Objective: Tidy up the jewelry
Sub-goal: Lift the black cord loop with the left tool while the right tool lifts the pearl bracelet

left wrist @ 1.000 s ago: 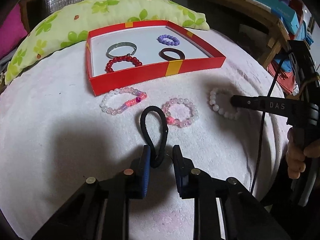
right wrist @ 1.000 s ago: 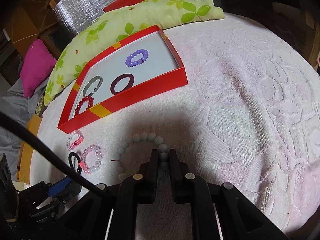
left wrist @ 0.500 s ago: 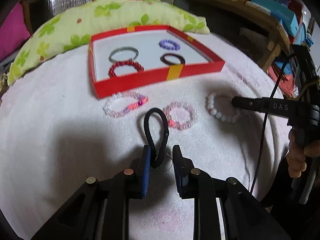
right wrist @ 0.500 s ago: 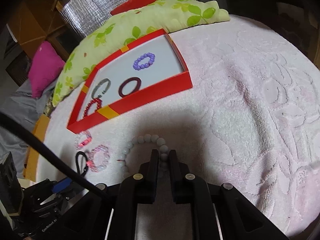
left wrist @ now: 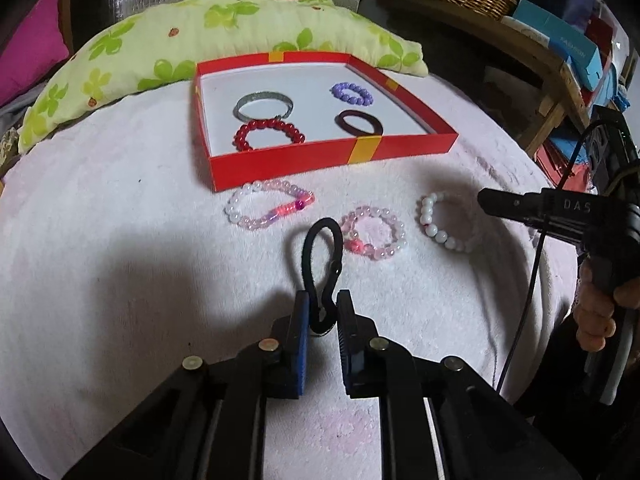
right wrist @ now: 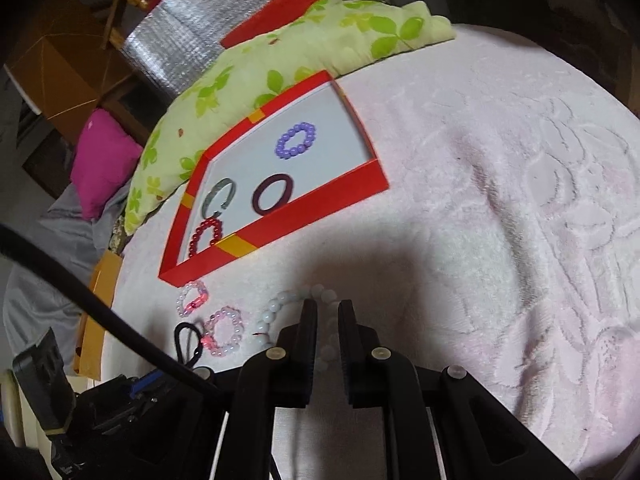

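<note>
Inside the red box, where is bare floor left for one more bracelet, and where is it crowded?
In the red box, bare white floor lies in the middle, between the silver bangle and the purple bead bracelet, and along the right wall. The left side is crowded: the bangle nearly touches the red bead bracelet.

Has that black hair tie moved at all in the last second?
Yes. The black hair tie has been squeezed narrower as the left gripper closes; it stays in place below the red box.
</note>
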